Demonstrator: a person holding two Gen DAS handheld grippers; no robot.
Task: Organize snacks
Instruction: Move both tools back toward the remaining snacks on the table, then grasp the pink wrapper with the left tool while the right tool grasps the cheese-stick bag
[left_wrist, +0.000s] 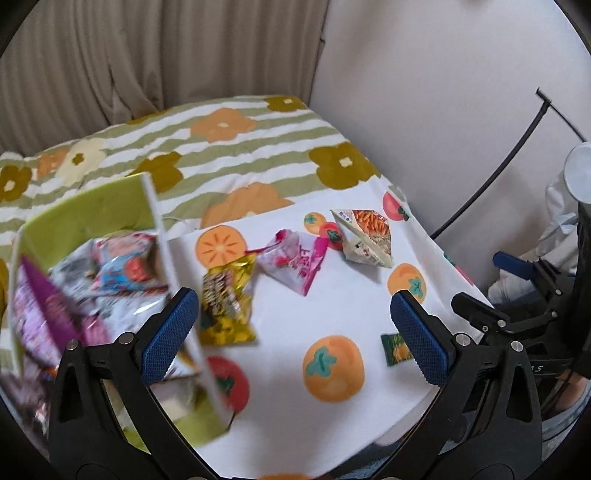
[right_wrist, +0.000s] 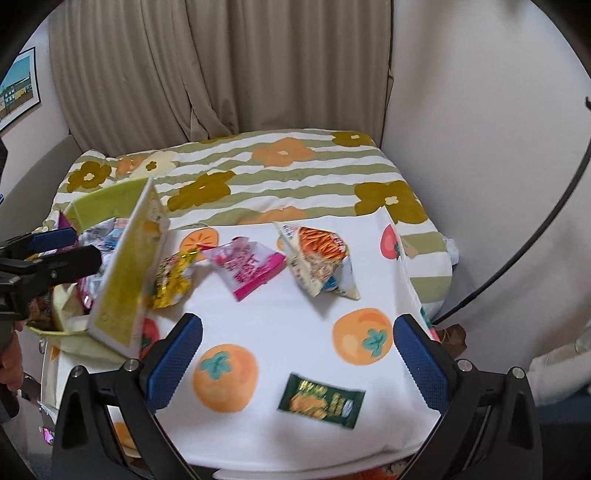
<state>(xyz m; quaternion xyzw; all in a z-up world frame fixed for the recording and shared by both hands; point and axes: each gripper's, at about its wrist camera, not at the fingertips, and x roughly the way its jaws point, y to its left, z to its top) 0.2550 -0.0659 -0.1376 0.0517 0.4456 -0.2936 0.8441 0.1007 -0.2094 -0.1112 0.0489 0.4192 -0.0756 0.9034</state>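
Both grippers wide open, holding nothing. Right gripper (right_wrist: 297, 354) hangs over the near edge of the table (right_wrist: 295, 314); the small green packet (right_wrist: 320, 401) lies flat just ahead w/ its long axis running left-right, roughly between the fingers, so I'd say the right hand takes it. Left gripper (left_wrist: 293, 332) sits nearer the table's left edge, by the green box (left_wrist: 85, 218) already full of snacks. Mid-table: yellow bag (left_wrist: 227, 302) against the box wall, then pink bag (left_wrist: 295, 260). Farthest, toward the far right corner, the orange-white pouch (right_wrist: 319, 260). Four left to box, approx.
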